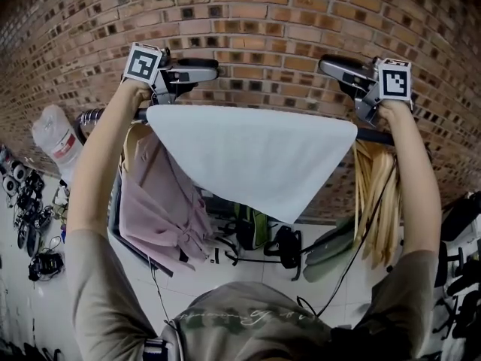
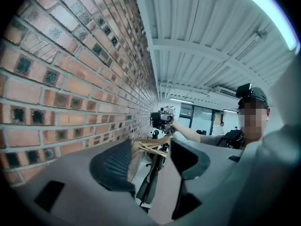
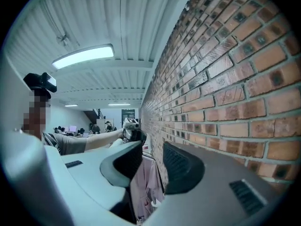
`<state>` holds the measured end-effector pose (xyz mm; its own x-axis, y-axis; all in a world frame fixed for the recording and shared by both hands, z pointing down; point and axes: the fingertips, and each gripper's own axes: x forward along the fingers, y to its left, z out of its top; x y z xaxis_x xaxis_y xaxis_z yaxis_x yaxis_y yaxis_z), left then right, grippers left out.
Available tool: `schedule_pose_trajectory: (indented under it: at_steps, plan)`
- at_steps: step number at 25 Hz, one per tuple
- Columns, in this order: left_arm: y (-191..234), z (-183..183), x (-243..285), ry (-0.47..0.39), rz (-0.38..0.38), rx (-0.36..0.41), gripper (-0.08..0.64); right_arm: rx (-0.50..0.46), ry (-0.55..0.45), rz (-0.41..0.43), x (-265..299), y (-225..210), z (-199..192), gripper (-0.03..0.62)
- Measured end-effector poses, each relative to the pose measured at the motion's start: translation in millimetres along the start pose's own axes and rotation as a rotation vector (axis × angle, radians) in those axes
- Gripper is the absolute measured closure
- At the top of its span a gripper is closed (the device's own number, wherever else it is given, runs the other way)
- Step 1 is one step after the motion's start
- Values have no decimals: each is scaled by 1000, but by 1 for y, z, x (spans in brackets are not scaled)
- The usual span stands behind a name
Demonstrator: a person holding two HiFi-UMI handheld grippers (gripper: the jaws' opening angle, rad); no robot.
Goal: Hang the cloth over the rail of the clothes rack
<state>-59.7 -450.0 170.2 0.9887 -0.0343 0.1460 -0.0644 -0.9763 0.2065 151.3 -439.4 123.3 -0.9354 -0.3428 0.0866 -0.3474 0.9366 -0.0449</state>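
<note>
A white cloth [image 1: 255, 156] hangs draped over the dark rail [image 1: 373, 135] of the clothes rack, its lower corner pointing down in the head view. My left gripper [image 1: 210, 70] is just above the cloth's left end and my right gripper [image 1: 325, 65] just above its right end, and the two point toward each other along the brick wall. In the left gripper view the left gripper [image 2: 150, 147] has its jaws apart with nothing between them. The right gripper [image 3: 153, 149] also stands open and empty. Neither touches the cloth.
A pink garment [image 1: 161, 201] hangs on the rail at the left, and wooden hangers [image 1: 379, 194] hang at the right. The brick wall [image 1: 263, 21] is close behind the rail. Black bags [image 1: 282, 247] lie on the floor below, and a white bag [image 1: 56, 138] hangs at far left.
</note>
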Motion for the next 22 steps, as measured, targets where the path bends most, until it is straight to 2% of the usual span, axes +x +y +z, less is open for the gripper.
schedule_pose_trajectory:
  at_steps: [1, 2, 3, 6, 11, 14, 17, 19, 20, 21, 22]
  plan:
    - [-2, 5, -2, -15, -5, 24, 330, -1, -1, 12, 0, 2, 0, 468]
    - [-5, 11, -4, -41, -8, 55, 404, 1, -2, 23, -2, 3, -1, 534]
    - [-6, 18, -6, -72, -7, 78, 542, 9, -2, 33, -4, 3, -3, 584]
    - [-5, 24, -11, -127, -7, 38, 554, 32, 0, 36, -7, 3, -7, 584]
    - [-10, 19, -8, -102, -18, 14, 554, 42, -26, 32, -12, 4, -2, 584]
    - [-9, 16, -8, -85, 8, 34, 554, 58, -30, 11, -16, -2, -4, 584]
    - [-5, 23, -11, -111, 48, 74, 554, 12, -39, 51, -19, 8, 0, 584]
    - [3, 25, -11, -139, 93, 35, 554, -37, -42, 61, -17, 16, -1, 584]
    - [9, 26, -14, -152, 140, 14, 554, -53, -53, 55, -15, 17, -1, 584]
    - [15, 30, -20, -157, 207, 27, 554, -61, -73, 45, -13, 16, 1, 584]
    - [21, 36, -27, -153, 284, 76, 554, -64, -95, 31, -12, 13, 4, 584]
